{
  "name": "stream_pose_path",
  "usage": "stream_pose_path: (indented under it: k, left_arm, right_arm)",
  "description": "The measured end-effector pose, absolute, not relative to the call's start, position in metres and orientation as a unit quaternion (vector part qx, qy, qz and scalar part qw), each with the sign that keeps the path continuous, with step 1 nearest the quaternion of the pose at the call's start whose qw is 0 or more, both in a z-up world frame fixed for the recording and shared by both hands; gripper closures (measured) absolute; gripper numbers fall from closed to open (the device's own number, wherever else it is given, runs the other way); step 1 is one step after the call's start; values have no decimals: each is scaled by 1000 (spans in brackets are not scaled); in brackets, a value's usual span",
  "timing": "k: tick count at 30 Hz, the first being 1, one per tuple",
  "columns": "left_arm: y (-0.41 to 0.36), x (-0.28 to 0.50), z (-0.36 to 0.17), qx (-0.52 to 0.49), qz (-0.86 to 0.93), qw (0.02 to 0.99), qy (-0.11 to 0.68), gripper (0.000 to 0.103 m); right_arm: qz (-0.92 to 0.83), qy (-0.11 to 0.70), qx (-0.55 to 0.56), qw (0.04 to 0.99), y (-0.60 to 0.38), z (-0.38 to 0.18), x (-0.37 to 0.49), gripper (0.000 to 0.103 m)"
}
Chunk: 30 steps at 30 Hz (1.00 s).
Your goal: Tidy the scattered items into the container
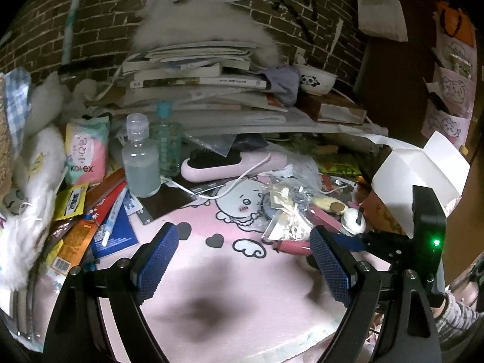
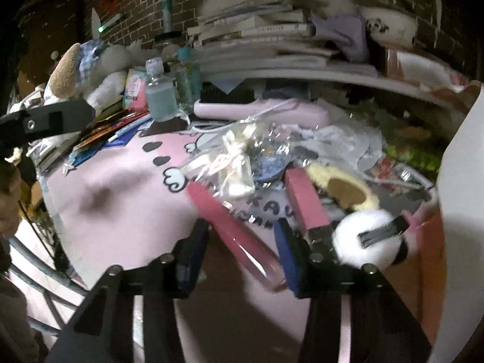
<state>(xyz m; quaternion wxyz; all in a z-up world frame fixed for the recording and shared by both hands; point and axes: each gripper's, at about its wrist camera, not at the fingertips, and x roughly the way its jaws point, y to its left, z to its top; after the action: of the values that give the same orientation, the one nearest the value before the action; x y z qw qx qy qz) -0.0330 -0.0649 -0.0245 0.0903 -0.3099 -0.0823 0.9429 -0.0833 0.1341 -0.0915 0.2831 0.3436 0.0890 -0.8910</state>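
The right gripper [image 2: 242, 251] sits low in the centre of its own view with a pink tube [image 2: 230, 227] lying slantwise between its two blue pads [image 2: 286, 254]. A gap shows on the left side of the tube, so the pads bracket it without plainly pressing it; I read this as a grasp about to be made, not yet made. Just right of the gripper lie a white puff [image 2: 363, 239] with a black band and a second pink stick [image 2: 305, 202], and above them a crinkled clear bag [image 2: 233, 163] on the pink mat [image 2: 115, 199].

The left gripper [image 1: 242, 260], low in its view, is spread wide over bare mat, with nothing between its pads.

The likely container is the open white box [image 1: 423, 175] at the right edge of the left view, its flaps raised, near the right gripper's black body [image 1: 429, 224].

The step in hand appears to be picking up the tube. Next, the pads would need to pinch it firmly across its width, lift it clear of the puff and stick, then carry it rightward over the box's flaps.
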Motion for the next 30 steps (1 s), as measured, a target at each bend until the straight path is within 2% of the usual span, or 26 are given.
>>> stream_pose_path:
  k: [5,8,16,26,30]
  left_arm:
    - [-66,-31,-26,-313,942,88,-85,16]
    - [-65,-30,-26,-314,941,88,-85,16]
    - [-59,-27,-27,-319,940,90,-88,16]
    - [-59,-30,-44,-335,933,71,-115,16]
    - [-60,-35,-50,-353,924,67,-131,16]
  right_arm:
    - [-891,100,344,279,133,-91,-76,77]
    - [-892,100,340,279,132,-91,-69,88]
    - [-900,96,320,279,126,-95,-46,89]
    - [-929,71,219,291,137,-113,-28,88]
    - [-936,38,179,302,146,-123,-23,88]
